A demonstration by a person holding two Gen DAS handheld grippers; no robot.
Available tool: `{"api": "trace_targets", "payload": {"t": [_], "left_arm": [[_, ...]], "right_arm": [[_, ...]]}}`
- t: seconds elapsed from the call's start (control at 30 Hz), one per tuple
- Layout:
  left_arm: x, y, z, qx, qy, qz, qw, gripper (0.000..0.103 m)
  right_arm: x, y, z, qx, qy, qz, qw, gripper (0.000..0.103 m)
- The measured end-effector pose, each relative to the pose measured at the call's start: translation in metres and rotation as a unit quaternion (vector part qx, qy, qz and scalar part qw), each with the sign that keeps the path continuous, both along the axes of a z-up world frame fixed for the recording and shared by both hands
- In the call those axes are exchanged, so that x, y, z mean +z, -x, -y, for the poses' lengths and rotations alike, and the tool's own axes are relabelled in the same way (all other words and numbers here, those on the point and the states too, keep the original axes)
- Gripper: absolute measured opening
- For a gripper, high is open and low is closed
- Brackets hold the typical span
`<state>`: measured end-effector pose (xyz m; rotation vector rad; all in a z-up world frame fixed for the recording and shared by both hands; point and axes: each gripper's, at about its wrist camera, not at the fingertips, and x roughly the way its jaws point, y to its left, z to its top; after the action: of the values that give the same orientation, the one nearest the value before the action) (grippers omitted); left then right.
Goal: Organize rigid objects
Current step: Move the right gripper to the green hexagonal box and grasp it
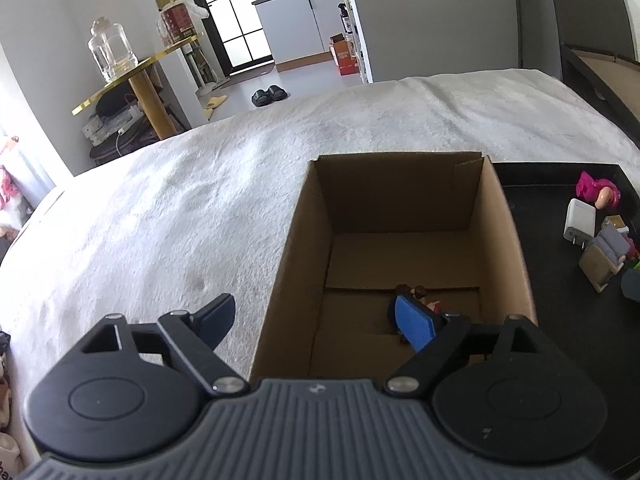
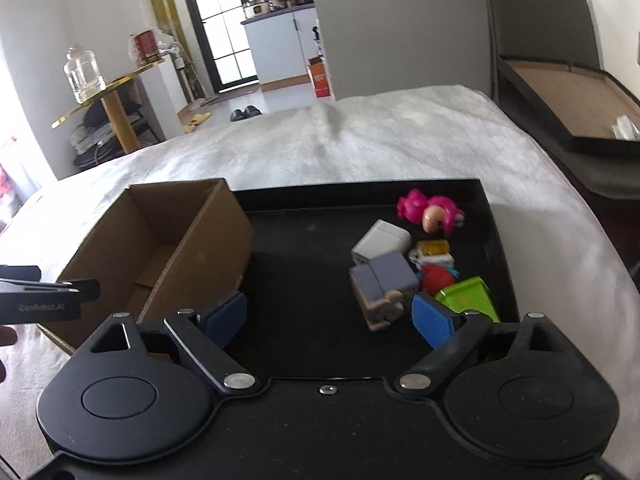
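Observation:
An open cardboard box (image 1: 504, 240) (image 2: 224, 236) stands on the white bed cover, left of a black tray (image 2: 304, 248) (image 1: 560, 300). A small figure (image 1: 420, 294) lies on the box floor. In the tray lie a pink figure (image 2: 430, 210) (image 1: 596, 190), a white charger (image 2: 382, 242) (image 1: 580, 220), a grey toy sofa (image 2: 384, 284) (image 1: 606, 252), a red toy (image 2: 436, 278) and a green toy (image 2: 468, 296). My left gripper (image 1: 320, 320) is open, straddling the box's near left wall, and its side also shows in the right wrist view (image 2: 44, 300). My right gripper (image 2: 328, 316) is open and empty over the tray's near part, the sofa just ahead.
The white bed cover (image 1: 180, 208) spreads left and behind the box. A gold side table (image 1: 132, 76) with a glass jar (image 1: 110, 48) stands beyond the bed's left edge. A dark bed frame (image 2: 580, 112) lies to the right.

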<state>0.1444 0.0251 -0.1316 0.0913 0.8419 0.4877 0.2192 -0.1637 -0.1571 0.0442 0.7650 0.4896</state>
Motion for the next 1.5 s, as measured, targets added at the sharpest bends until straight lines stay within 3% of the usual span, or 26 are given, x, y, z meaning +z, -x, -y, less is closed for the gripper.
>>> {"api": "trace_targets", "payload": {"t": [0.33,0.4,0.5,0.73,0.9,1.13,1.27,1.37,1.5], "left_arm": [[-0.002,-0.005,0.008,0.001,-0.016,-0.010,0.9998,0.087],[-0.004,-0.007,0.008,0.003,-0.015,-0.011,0.9998,0.087],[-0.007,-0.008,0.008,0.006,-0.015,-0.017,0.9997,0.087],[-0.008,-0.011,0.012,0.004,-0.019,-0.020,0.9996,0.087],[-0.009,-0.010,0.012,0.005,-0.020,-0.021,0.9996,0.087],[-0.009,-0.009,0.011,0.009,-0.018,-0.020,0.9996,0.087],[-0.009,-0.008,0.010,0.009,-0.016,-0.019,0.9996,0.087],[-0.009,-0.007,0.008,0.009,-0.015,-0.019,0.9997,0.087],[-0.011,-0.006,0.005,0.014,-0.012,-0.018,0.9997,0.087]], "right_arm": [[-0.014,-0.006,0.023,-0.033,0.024,0.006,0.999,0.089],[-0.018,-0.008,0.029,-0.037,0.024,0.003,0.999,0.076],[-0.027,-0.016,0.035,-0.048,0.038,-0.002,0.998,0.066],[-0.034,-0.028,0.044,-0.064,0.056,0.008,0.996,0.064],[-0.041,-0.030,0.040,-0.051,0.085,0.007,0.995,0.048],[-0.043,-0.021,0.032,-0.023,0.097,-0.004,0.995,0.047],[-0.043,-0.019,0.025,-0.012,0.113,-0.003,0.994,0.052],[-0.051,-0.023,0.022,-0.003,0.109,-0.030,0.994,0.052],[-0.052,-0.018,0.017,0.006,0.127,-0.014,0.992,0.051]]}}
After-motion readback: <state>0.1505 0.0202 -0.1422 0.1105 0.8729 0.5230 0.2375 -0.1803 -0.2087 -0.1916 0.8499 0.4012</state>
